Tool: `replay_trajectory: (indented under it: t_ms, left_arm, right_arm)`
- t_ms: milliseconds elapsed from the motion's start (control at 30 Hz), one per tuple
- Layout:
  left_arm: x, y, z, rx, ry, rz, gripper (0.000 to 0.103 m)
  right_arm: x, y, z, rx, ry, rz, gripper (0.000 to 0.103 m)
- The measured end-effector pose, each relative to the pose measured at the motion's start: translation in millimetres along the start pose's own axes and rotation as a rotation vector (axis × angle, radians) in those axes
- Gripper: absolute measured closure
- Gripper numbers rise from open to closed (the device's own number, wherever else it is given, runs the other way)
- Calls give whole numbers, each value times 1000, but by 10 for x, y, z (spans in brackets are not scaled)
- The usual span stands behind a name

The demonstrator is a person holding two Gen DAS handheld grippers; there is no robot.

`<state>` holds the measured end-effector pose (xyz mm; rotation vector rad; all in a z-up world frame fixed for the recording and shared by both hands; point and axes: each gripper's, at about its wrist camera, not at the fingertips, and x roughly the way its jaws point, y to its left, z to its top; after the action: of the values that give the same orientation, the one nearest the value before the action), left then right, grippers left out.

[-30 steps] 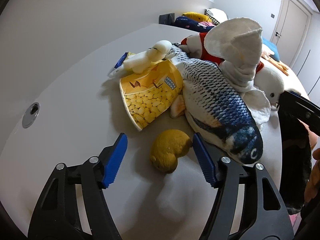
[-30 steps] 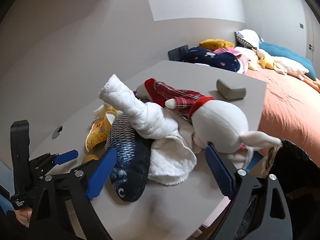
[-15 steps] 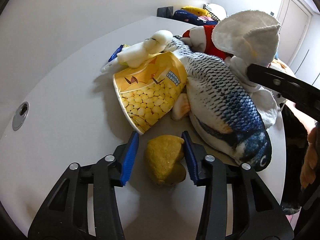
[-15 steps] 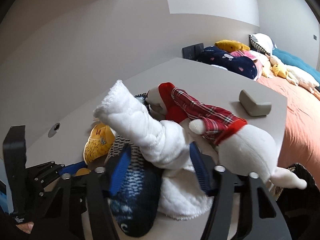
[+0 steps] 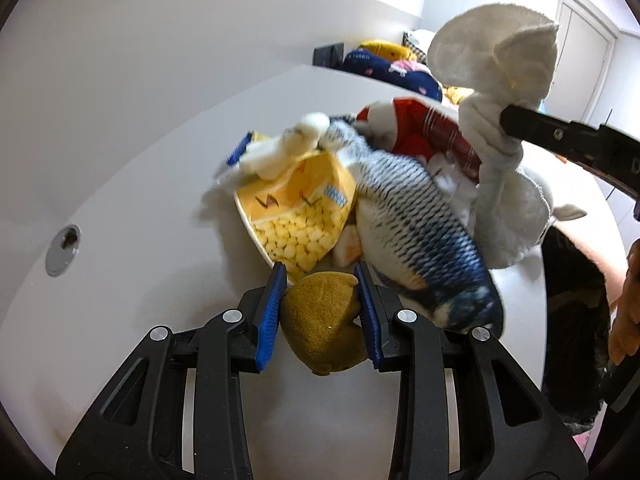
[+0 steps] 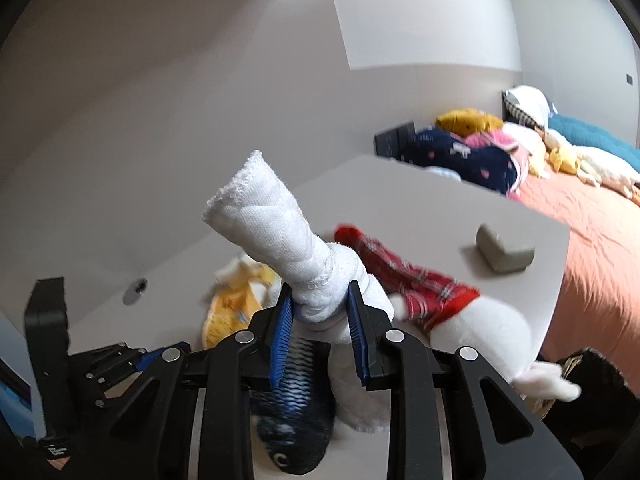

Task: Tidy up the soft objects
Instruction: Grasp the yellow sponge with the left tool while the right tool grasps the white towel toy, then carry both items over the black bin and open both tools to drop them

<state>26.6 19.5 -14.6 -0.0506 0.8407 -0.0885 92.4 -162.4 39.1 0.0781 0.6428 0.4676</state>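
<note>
Item 1: mustard-yellow plush, small and rounded, at the near end of the heap on the white tabletop. Left gripper: blue fingers, which have just been closing, are pressed against both its flanks, grasping it. No clear long axis.

Item 2: white knotted towel, directly beyond the yellow plush, over the fish. Right gripper: fingers, likewise just closing, are clenched on the knot. Long axis steep; the rolled free end points up and to the left in the right wrist view, the rest hangs below the knot.

Item 3: blue-striped fish plush, lying flat just right of the yellow plush; long axis runs from the far heap toward the camera, head nearest.

Item 4: yellow popcorn-print plush, just beyond the yellow plush, open end toward it.

Item 5: white plush in red plaid garment, beyond the fish.

Item 6: grey block, well apart on the far tabletop.
</note>
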Motion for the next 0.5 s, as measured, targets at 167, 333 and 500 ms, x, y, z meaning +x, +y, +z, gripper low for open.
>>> replay_trajectory:
  t_ms: [167, 333, 500]
  left_arm:
    - [-248, -47, 64, 8, -55, -13, 69]
    - [-392, -218, 115, 33, -86, -28, 69]
    - [-556, -439, 80, 43, -109, -66, 69]
  right_arm:
    - [-309, 108, 119, -15, -67, -8, 75]
    - [-621, 92, 148, -12, -115, -24, 75]
    - [-911, -31, 96, -3, -143, -54, 74]
